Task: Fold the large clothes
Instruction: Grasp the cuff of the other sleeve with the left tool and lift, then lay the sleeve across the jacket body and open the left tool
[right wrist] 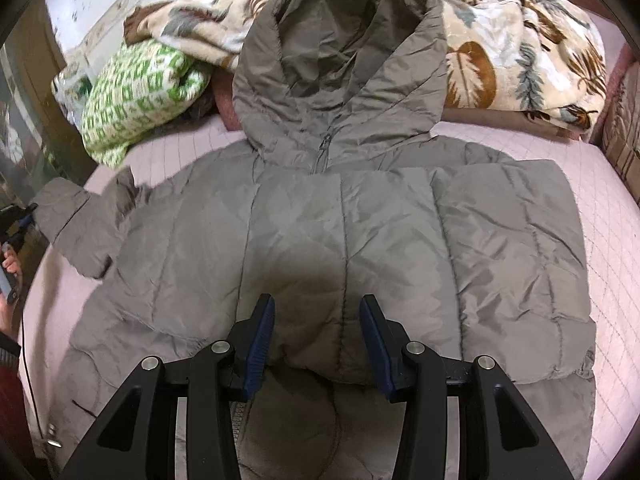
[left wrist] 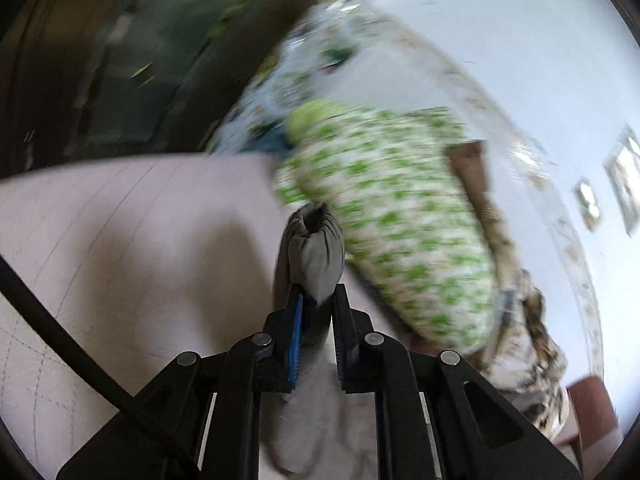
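A grey hooded puffer jacket (right wrist: 340,220) lies flat on the pink quilted bed (right wrist: 612,240), hood (right wrist: 340,52) toward the far end, its right sleeve folded across the body. My right gripper (right wrist: 318,316) is open and empty just above the jacket's lower middle. My left gripper (left wrist: 318,300) is shut on the cuff of the jacket's left sleeve (left wrist: 314,248) and holds it up off the bed. In the right wrist view that sleeve (right wrist: 76,224) stretches out to the left edge, where the left gripper (right wrist: 18,216) barely shows.
A green-and-white patterned bundle (right wrist: 136,96) lies at the bed's far left and shows in the left wrist view (left wrist: 392,216). A leaf-print blanket (right wrist: 520,52) is heaped behind the hood. A cable (left wrist: 60,332) crosses the left view. A wall (left wrist: 520,40) is behind.
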`<state>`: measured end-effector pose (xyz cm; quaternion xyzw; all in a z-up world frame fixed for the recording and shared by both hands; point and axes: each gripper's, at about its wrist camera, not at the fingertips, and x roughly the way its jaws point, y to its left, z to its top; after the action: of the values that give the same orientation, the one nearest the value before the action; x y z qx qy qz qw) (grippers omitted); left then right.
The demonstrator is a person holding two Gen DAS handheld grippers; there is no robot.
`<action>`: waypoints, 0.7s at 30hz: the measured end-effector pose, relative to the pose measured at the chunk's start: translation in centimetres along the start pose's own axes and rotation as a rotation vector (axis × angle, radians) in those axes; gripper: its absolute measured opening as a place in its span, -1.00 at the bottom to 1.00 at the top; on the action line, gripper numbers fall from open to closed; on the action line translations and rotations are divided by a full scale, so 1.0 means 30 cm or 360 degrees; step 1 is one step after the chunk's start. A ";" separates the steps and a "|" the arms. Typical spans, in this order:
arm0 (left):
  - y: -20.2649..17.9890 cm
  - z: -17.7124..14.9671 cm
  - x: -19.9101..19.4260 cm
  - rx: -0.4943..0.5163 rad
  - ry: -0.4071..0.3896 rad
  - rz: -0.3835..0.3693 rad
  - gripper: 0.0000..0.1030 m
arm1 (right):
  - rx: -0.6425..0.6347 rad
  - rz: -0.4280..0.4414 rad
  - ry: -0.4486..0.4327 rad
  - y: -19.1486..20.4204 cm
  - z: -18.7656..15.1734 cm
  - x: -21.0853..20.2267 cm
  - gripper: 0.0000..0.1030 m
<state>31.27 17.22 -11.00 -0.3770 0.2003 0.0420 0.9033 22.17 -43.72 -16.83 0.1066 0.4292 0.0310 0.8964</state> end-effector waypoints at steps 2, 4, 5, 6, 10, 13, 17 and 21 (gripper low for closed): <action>-0.110 -0.005 -0.048 0.0076 -0.0017 -0.0046 -0.75 | 0.0034 0.0012 -0.0027 -0.017 0.007 -0.025 -0.07; -0.229 -0.018 -0.091 0.0156 -0.0021 -0.0101 -0.75 | 0.0096 0.0038 -0.0064 -0.048 0.015 -0.059 -0.07; -0.281 -0.024 -0.104 0.0189 -0.0017 -0.0130 -0.75 | 0.0121 0.0051 -0.0077 -0.059 0.019 -0.071 -0.07; -0.344 -0.034 -0.123 0.0232 -0.0011 -0.0166 -0.75 | 0.0158 0.0073 -0.0097 -0.078 0.024 -0.091 -0.07; -0.583 -0.089 -0.217 0.0381 -0.0003 -0.0316 -0.75 | 0.0250 0.0123 -0.0169 -0.132 0.034 -0.156 -0.07; -0.744 -0.149 -0.286 0.0454 0.0026 -0.0430 -0.75 | 0.0313 0.0148 -0.0224 -0.177 0.042 -0.209 -0.07; -0.934 -0.253 -0.334 0.0556 0.0076 -0.0545 -0.75 | 0.0374 0.0171 -0.0283 -0.229 0.049 -0.270 -0.07; -1.092 -0.405 -0.341 0.0648 0.0183 -0.0632 -0.75 | 0.0430 0.0179 -0.0337 -0.289 0.048 -0.323 -0.07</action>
<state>25.34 -13.83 7.08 -0.2216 0.1777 -0.1980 0.9382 16.88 -53.82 -10.45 0.2527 0.3259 0.0117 0.9109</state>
